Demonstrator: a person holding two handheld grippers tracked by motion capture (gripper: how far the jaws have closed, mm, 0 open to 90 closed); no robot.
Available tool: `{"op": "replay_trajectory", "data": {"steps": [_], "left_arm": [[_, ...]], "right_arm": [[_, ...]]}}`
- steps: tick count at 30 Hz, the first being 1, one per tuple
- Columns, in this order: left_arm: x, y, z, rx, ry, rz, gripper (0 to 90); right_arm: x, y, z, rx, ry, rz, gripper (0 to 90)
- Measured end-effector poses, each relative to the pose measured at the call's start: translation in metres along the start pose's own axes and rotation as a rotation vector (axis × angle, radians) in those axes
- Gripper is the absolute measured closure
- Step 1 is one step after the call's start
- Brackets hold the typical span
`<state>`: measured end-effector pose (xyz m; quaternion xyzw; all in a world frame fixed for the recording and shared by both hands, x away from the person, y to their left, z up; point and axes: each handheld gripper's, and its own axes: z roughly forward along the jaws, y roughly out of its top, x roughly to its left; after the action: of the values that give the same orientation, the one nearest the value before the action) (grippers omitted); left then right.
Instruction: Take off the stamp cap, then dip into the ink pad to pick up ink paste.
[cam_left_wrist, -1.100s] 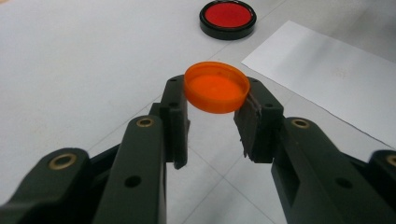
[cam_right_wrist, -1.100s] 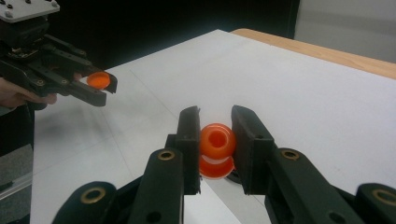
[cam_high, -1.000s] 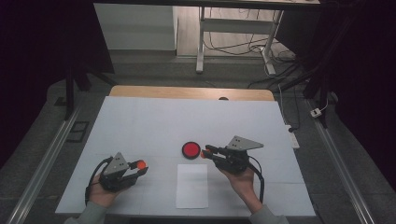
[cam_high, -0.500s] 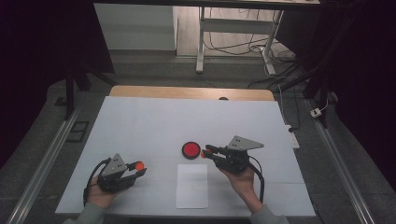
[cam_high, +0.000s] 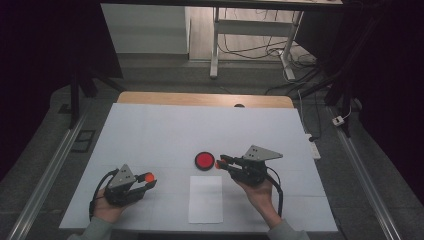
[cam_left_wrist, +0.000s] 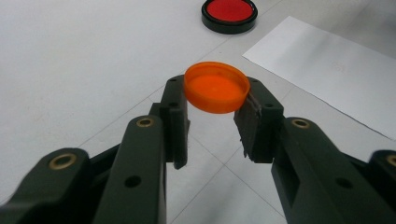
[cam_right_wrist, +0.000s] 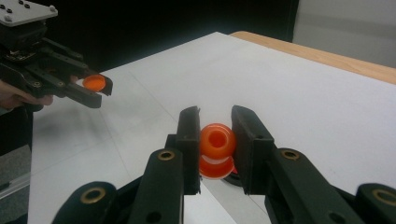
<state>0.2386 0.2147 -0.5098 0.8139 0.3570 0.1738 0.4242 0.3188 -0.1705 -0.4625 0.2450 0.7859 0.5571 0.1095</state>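
Left gripper (cam_left_wrist: 212, 126) clamps an orange cap (cam_left_wrist: 216, 87) by its rim, held off the table. Right gripper (cam_right_wrist: 215, 140) is closed on a small orange bottle-like piece (cam_right_wrist: 216, 149), neck toward the camera. Judged: both parts picked up, joining them not yet done. Ahead of the left jaws lie a red disc (cam_left_wrist: 229, 11) and paper sheet (cam_left_wrist: 327, 70). White tabletop (cam_high: 165, 135); dark room, cables (cam_high: 250, 47) on the floor beyond.
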Motion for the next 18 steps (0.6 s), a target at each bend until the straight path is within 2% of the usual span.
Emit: {"op": "replay_trajectory", "data": {"steps": [18], "left_arm": [[-0.001, 0.0006, 0.0017, 0.005, -0.002, 0.007, 65.4]], "right_arm": [[-0.001, 0.0039, 0.0034, 0.005, 0.002, -0.005, 72.6]]}}
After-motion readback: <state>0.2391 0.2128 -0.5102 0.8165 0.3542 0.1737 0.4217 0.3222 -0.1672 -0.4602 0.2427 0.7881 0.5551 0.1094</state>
